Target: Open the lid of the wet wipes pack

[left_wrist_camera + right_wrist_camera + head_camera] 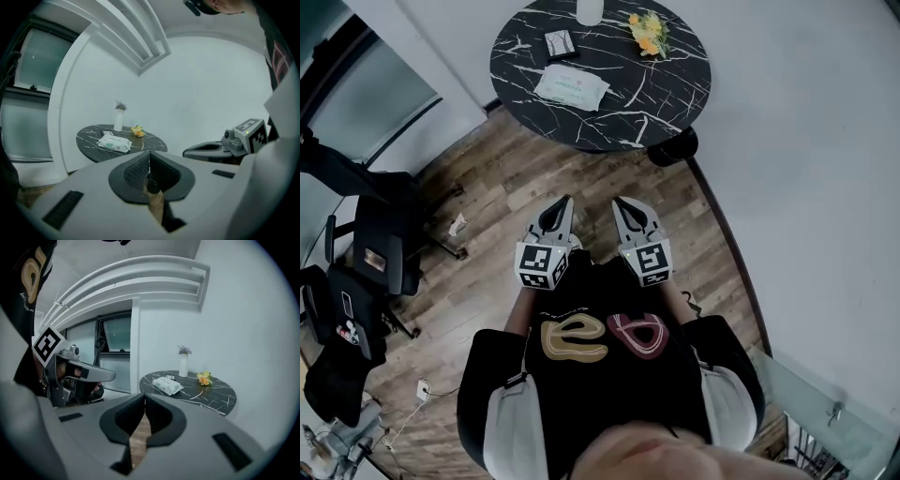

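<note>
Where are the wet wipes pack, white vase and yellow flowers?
wet wipes pack [571, 87], head view, middle of its top face.
white vase [183, 366], right gripper view, middle of its body.
yellow flowers [648, 34], head view, centre of the bunch.

A black, marble-look table [675, 84] veined in white stands on a wood-plank floor [497, 187]. The wet wipes pack [571, 88] is soft, pale plastic film. The left gripper [149, 164] and right gripper [144, 404] are matt grey plastic, their jaws lined with dark ribbed pads [137, 172].
</note>
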